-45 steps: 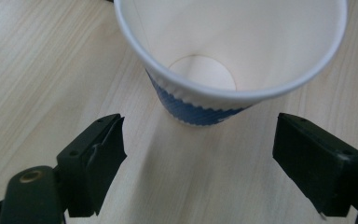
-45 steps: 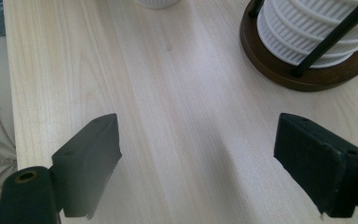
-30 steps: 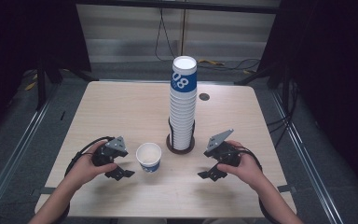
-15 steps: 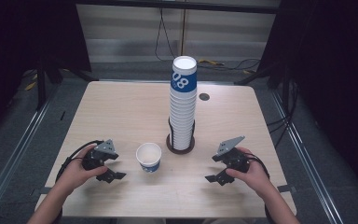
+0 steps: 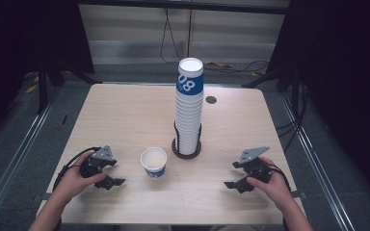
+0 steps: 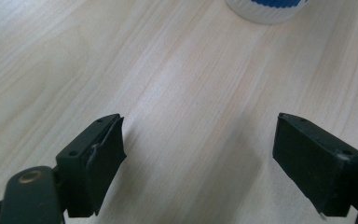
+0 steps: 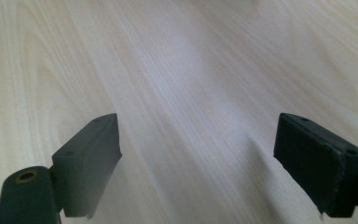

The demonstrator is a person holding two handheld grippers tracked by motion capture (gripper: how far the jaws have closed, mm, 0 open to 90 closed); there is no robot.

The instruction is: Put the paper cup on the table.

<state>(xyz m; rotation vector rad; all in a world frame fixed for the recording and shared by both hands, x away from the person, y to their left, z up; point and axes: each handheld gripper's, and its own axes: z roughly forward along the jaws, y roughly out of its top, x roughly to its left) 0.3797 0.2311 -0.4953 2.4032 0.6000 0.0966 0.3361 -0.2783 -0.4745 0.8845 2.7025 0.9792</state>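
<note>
Both hands are drawing back toward the near edge of the tabletop (image 5: 125,103) compared with a second ago, when the grippers sat closer to the middle and nearer the single cup. Now the left gripper (image 5: 114,174) is resting near the near-left corner, its jaws standing wide apart over bare wood, as the left gripper view is showing, with the base of the single cup (image 6: 266,10) just peeking in beyond them. Toward the near-right corner, the right gripper (image 5: 233,175) is sitting with its jaws likewise spread and nothing between them; the right gripper view is showing plain wood grain ahead.

A little farther in, the single cup (image 5: 153,162) is standing upright and open-mouthed, between the two grippers but nearer the left one, apart from both. Just beyond it and to its right, about the middle of the tabletop, the tall stack of cups (image 5: 189,108) is rising from its dark holder (image 5: 186,150).

Judging from this, one cup is already sitting off the stack and set down, and both grippers are free. What is remaining looks like the great bulk of the stack, if more cups are to be taken off.
</note>
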